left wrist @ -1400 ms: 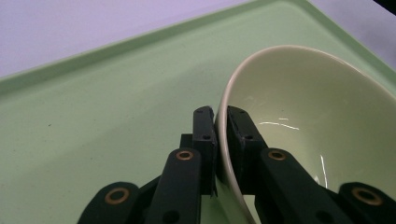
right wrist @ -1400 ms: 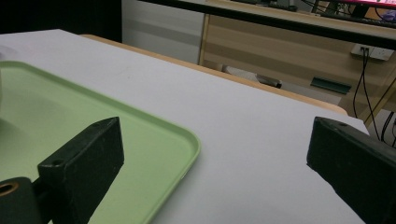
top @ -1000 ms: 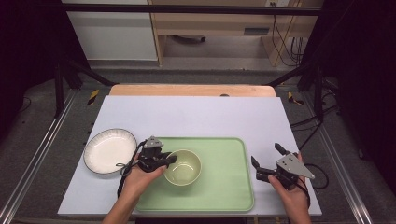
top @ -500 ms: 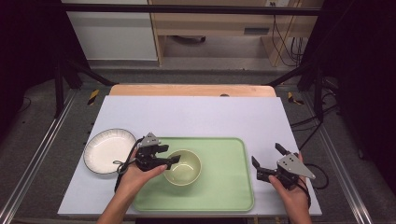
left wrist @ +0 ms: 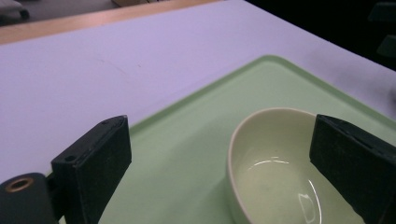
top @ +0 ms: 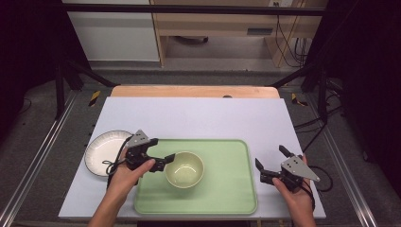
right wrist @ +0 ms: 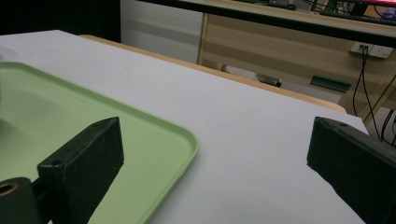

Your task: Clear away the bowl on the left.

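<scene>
Pale yellow-green bowl (top: 184, 169), light green tray (top: 227, 189), white plate (top: 101, 152) with dark rim, pale lavender-grey worktop (top: 198, 116) with far wooden edge, black fingers (left wrist: 95, 158)

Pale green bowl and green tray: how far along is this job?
Done: the pale green ceramic bowl sits upright on the light green plastic tray. In hand: nothing; the left tongs have just been opening beside the bowl's rim, no longer gripping it. The right tongs are open, right of the tray. Possibly left: the white round plate, off the tray.
</scene>
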A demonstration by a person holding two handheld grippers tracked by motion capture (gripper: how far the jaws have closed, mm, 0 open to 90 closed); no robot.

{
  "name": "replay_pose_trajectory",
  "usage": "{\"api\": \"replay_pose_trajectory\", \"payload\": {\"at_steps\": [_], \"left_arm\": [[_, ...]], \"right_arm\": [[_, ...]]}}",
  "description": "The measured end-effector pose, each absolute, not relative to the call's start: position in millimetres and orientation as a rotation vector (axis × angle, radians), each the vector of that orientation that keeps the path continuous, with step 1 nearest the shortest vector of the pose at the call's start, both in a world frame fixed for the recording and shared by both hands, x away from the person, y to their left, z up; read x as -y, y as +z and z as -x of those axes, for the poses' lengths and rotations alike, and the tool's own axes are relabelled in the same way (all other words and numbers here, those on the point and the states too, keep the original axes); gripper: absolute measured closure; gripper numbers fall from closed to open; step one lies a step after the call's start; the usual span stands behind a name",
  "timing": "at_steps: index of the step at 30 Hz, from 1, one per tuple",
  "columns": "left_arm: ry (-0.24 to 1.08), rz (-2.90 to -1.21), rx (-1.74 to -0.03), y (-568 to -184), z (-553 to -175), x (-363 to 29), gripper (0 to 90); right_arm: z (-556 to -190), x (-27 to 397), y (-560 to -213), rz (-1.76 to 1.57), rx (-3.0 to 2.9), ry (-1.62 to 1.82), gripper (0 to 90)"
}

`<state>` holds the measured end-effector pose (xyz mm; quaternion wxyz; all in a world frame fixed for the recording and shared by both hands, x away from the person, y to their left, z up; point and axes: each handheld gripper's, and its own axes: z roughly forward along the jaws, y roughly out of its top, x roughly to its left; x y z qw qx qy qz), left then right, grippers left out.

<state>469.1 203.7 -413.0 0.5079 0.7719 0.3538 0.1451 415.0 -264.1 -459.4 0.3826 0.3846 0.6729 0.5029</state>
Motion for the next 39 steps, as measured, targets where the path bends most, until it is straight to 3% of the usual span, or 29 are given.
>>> {"api": "replay_pose_trajectory", "payload": {"at_steps": [4,24,39], "left_arm": [[0.469,-1.838,-0.849,-406.1,-462.6,-233.7,5.6],[0.64,-1.695,-0.905,-400.9,-449.7,-317.5,5.1],[0.604,-1.7,-0.818,-431.8,-441.8,-346.0,4.8]], "right_arm": [[-415.0,264.1,-459.3,-0.982,-1.714,1.283,4.1],[-414.9,263.2,-459.7,-0.985,-1.717,1.283,4.1],[-415.6,262.6,-459.9,-0.979,-1.72,1.279,4.1]]}}
